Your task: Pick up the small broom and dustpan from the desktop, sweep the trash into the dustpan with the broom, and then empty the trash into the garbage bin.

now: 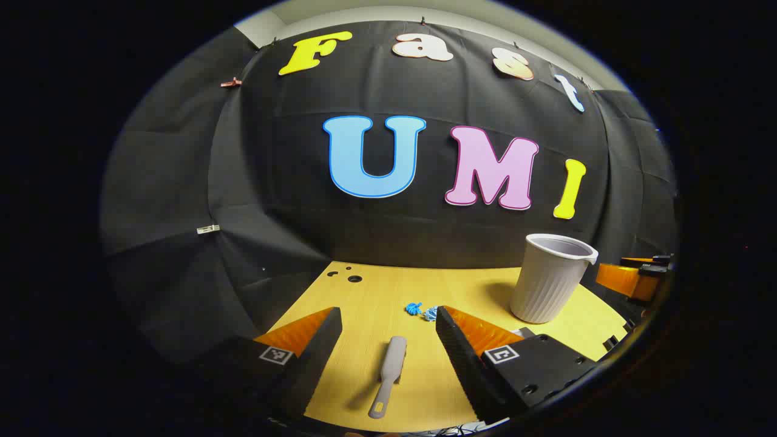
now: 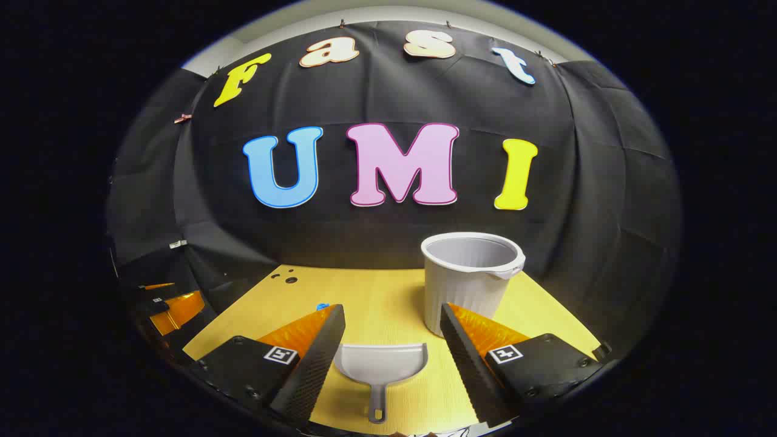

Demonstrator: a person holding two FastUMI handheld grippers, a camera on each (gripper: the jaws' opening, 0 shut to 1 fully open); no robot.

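Note:
A small grey broom [image 1: 388, 375] lies flat on the wooden desktop [image 1: 376, 297], handle toward me, between the open fingers of my left gripper [image 1: 388, 331], which hovers above it without touching. Blue scraps of trash [image 1: 421, 311] lie just beyond the broom. A grey dustpan [image 2: 381, 369] lies on the desk with its handle toward me, framed by the spread fingers of my right gripper [image 2: 393, 328]. The grey ribbed garbage bin [image 2: 470, 280] stands upright behind the dustpan; in the left gripper view this bin [image 1: 551, 277] is at the right. A bit of blue trash [image 2: 322, 306] peeks past the right gripper's left finger.
The other gripper [image 1: 634, 278] shows at the far right edge of the left gripper view, and the left one [image 2: 167, 306] at the far left of the right gripper view. Small cable holes [image 1: 349, 277] sit at the desk's back left. Black cloth walls close the booth.

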